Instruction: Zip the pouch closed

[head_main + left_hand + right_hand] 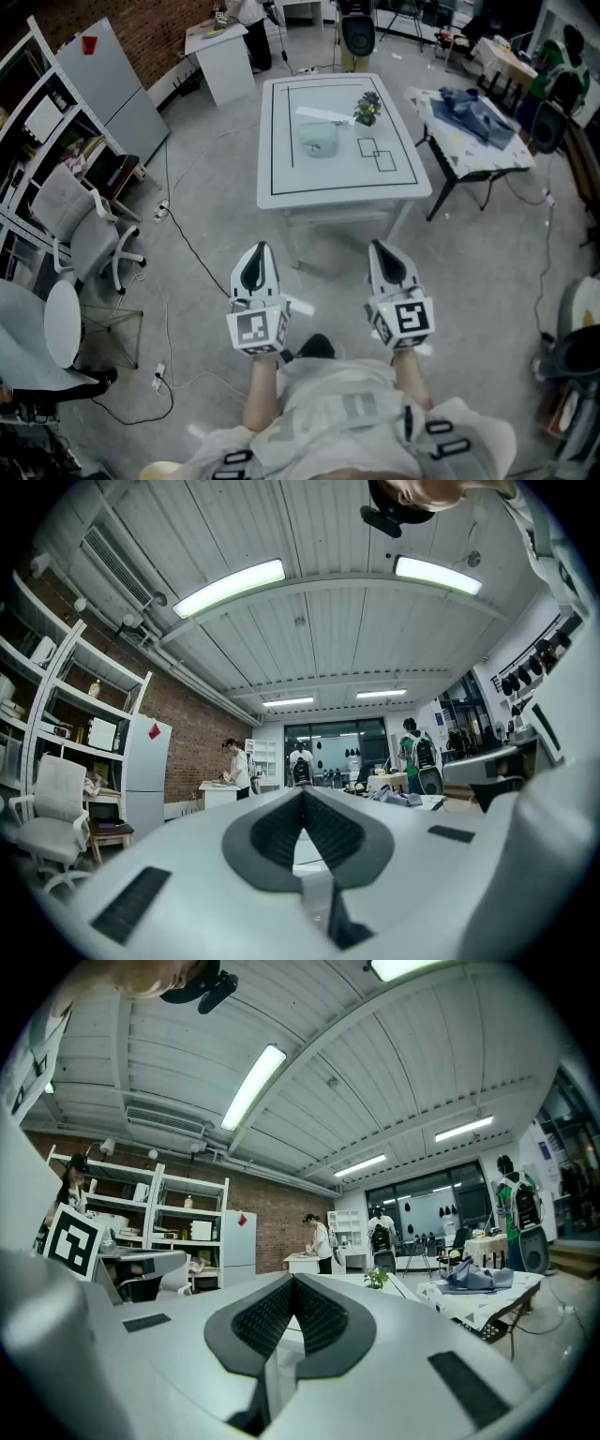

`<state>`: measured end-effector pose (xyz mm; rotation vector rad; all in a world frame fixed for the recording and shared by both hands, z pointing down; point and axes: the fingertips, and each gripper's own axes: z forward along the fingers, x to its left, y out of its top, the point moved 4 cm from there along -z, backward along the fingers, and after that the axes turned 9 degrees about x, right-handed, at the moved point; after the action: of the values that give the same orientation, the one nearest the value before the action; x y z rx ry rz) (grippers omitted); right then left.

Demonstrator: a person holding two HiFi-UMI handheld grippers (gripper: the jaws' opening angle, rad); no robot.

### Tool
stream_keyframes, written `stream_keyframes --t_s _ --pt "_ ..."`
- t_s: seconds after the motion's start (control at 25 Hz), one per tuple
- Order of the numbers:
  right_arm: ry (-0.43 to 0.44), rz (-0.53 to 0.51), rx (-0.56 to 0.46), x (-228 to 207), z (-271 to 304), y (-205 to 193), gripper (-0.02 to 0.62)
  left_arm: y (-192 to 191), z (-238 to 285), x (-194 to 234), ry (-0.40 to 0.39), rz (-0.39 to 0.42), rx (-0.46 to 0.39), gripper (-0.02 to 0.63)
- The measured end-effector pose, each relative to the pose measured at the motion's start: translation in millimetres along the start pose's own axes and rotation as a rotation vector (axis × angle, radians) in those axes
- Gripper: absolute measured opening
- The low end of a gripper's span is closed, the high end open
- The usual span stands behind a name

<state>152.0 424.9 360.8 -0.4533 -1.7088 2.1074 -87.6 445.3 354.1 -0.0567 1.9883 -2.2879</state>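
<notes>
The left gripper (257, 267) and right gripper (388, 267) are held level with jaws together and empty, well short of the table (281, 192). The pale green pouch (319, 140) lies on the table near a small plant (367, 108). The step in hand looks like the approach: step up close, open the jaws only over the pouch, then pin the fabric with one gripper while the other takes the zip tab. The tab's position is too small to tell from here.
</notes>
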Motion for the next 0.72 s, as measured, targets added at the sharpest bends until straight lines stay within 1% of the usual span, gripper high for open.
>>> stream_keyframes --t_s 0.12,0.2,0.32,0.44,0.52,0.64,0.72 --pt "0.004 -0.009 0.002 -0.3 3.9 -0.8 0.008 4.0 4.8 -0.3 -0.010 -0.006 -0.028 0.006" --pt "-0.008 -0.012 -0.006 -3.7 4.5 3.2 0.007 7.9 8.0 0.8 -0.011 -0.002 -0.041 0.006" --pt "-0.029 0.021 -0.024 -10.0 2.4 13.4 0.008 14.4 9.1 2.1 -0.011 0.010 -0.052 0.006" --pt "-0.018 0.085 -0.046 -12.6 0.1 19.3 0.008 15.8 7.2 2.0 -0.022 -0.001 -0.046 0.006" --pt "-0.005 0.112 -0.058 -15.0 2.9 15.2 0.008 13.6 10.8 1.8 -0.030 -0.008 -0.039 0.006" --pt "0.003 0.121 -0.029 -15.2 9.4 5.8 0.008 8.5 20.7 -0.1 -0.036 -0.022 -0.016 0.006" --pt "0.009 0.124 -0.006 -16.8 18.0 0.8 0.008 7.4 31.6 -3.9 -0.054 -0.022 -0.015 0.006"
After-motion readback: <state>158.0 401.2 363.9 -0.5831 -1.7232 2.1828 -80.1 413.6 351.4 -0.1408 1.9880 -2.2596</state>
